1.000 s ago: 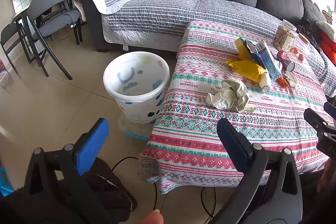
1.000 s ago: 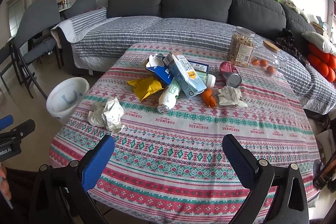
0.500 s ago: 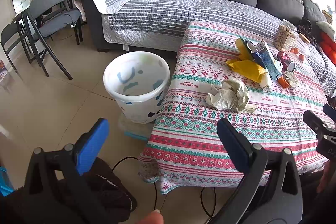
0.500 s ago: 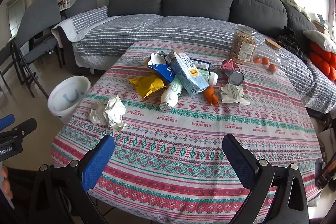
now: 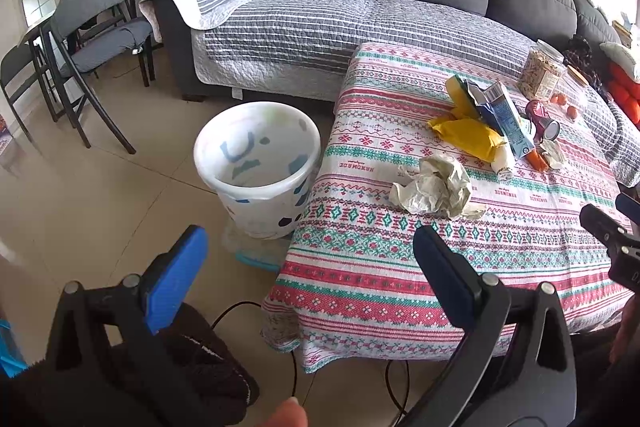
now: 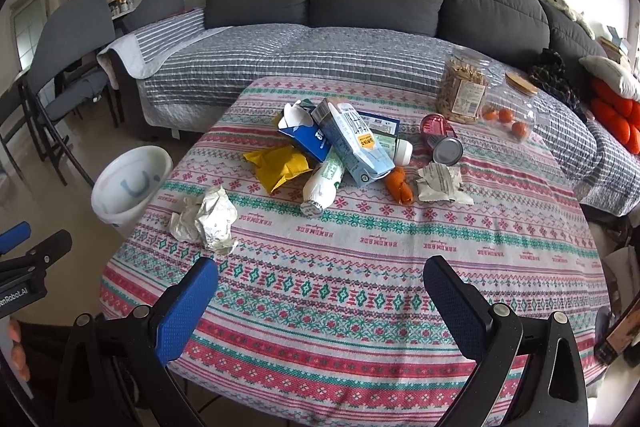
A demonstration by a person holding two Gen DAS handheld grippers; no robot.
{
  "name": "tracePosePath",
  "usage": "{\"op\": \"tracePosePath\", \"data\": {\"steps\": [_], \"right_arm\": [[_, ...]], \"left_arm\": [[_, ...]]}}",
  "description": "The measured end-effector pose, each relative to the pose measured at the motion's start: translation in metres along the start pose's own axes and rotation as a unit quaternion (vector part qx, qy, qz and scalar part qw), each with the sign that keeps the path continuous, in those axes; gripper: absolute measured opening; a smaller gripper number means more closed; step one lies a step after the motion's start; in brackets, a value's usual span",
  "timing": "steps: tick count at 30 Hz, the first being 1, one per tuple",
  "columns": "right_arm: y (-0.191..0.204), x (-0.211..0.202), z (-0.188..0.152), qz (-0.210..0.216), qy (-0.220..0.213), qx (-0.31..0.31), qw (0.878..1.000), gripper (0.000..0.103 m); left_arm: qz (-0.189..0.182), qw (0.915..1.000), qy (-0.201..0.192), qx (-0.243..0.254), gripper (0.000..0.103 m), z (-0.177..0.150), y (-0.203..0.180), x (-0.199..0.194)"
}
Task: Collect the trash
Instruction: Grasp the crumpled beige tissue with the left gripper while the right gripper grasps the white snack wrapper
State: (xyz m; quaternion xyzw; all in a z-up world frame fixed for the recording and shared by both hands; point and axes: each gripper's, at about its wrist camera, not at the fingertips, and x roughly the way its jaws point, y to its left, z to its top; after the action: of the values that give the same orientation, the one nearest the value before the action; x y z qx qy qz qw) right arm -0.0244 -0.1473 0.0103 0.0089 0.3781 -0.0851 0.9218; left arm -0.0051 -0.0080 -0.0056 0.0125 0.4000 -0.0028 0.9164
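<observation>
Trash lies on the patterned tablecloth [image 6: 360, 267]: a crumpled paper wad [image 6: 206, 217] [image 5: 434, 187], a yellow wrapper [image 6: 280, 165] [image 5: 468, 137], a white bottle [image 6: 322, 185], a blue-white carton [image 6: 352, 145] [image 5: 506, 117], an orange peel [image 6: 399, 185], a torn packet [image 6: 440, 183] and a tin can [image 6: 444, 147]. A white bin [image 5: 260, 167] [image 6: 128, 183] stands on the floor left of the table. My left gripper [image 5: 308, 251] is open and empty, low by the table's near left corner. My right gripper [image 6: 320, 287] is open and empty above the table's near edge.
Two clear jars [image 6: 464, 87] [image 6: 510, 109], one of snacks and one of oranges, stand at the table's far right. A grey sofa [image 6: 360, 27] runs behind the table. Folding chairs [image 5: 92, 27] stand at the left. Cables [image 5: 296, 367] lie on the floor under the table edge.
Both grippers have eased slightly forward and up towards the table. Both stay open and empty. Nothing on the table has moved.
</observation>
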Motion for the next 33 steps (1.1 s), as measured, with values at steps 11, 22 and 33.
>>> {"op": "tracePosePath", "data": {"steps": [11, 22, 33], "right_arm": [[-0.06, 0.008, 0.045, 0.006, 0.031, 0.046, 0.998, 0.103], [-0.119, 0.075, 0.061, -0.015, 0.141, 0.041, 0.989, 0.103], [-0.173, 0.149, 0.065, 0.018, 0.205, 0.142, 0.968, 0.103]], "left_arm": [[-0.091, 0.9905, 0.098, 0.034, 0.102, 0.018, -0.04, 0.048], [-0.146, 0.9746, 0.164, 0.043, 0.102, 0.043, -0.08, 0.098], [-0.17, 0.9598, 0.221, 0.031, 0.064, 0.045, -0.092, 0.153]]}}
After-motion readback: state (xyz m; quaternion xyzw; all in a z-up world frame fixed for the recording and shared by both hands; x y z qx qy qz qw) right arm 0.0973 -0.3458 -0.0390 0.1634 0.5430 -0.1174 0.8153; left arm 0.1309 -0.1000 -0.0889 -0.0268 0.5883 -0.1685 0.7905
